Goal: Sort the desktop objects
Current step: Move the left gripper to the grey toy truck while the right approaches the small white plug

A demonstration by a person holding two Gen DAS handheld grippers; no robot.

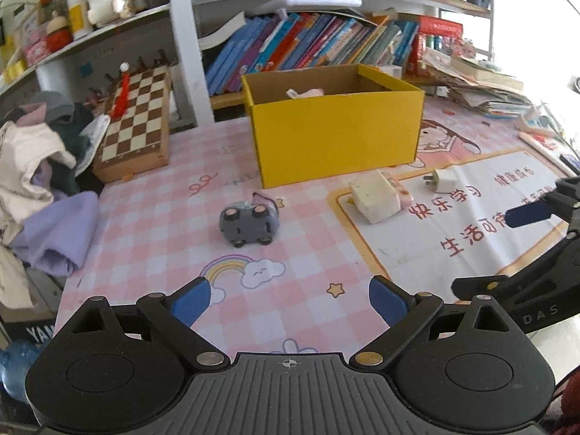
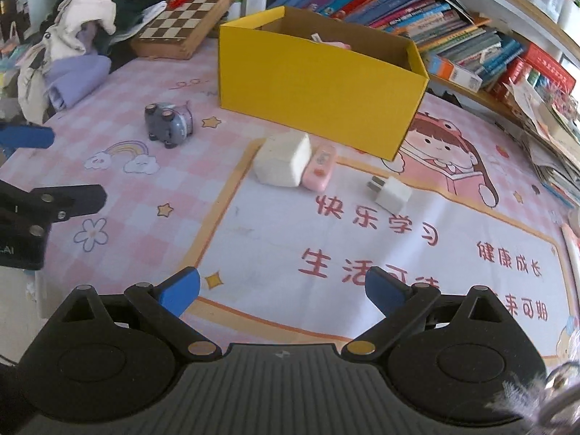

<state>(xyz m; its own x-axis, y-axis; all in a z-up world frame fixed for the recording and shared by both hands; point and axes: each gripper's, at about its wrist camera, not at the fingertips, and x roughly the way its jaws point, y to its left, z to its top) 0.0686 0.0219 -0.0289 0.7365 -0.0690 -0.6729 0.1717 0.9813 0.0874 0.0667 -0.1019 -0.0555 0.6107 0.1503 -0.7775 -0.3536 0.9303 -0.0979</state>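
Desk: pink checked mat [image 1: 152, 217] with cartoon prints, shelves of books [image 1: 308, 47] along the far edge.
Left gripper [image 1: 290, 299]: nearest, above the near edge; blue fingers [image 1: 190, 302] spread wide, nothing between them.
Right gripper [image 2: 282, 290]: above the near edge over the white panel with red characters; fingers [image 2: 179, 291] wide apart, holding nothing.
Toy car [image 1: 248, 223]: grey, tipped with wheels showing, mid-mat, ahead of the left gripper and well apart from it.
Block [image 2: 284, 159]: cream, mid-mat at the panel's far left corner, ahead of the right gripper.
Pink case [image 2: 319, 168]: touching the block's right side.
Charger [image 2: 391, 190]: white plug, prongs showing, just right of the pink case, apart from it.
Box [image 1: 333, 137]: yellow, open top, toward the mat's far edge behind the loose things; something pink and something white show inside, too hidden to name.
Chessboard [image 1: 137, 123]: closed wooden case by the far left corner, a red piece on top.
Clothes [image 1: 40, 166]: heap off the left edge.
Paper stack [image 1: 482, 87]: far right corner.
Progress: judged early to middle; at least one thing seems to sit in the box, while car, block, case and charger lie outside it.
Left to do: likely four pick-ups into the box; neither gripper has closed on anything yet.
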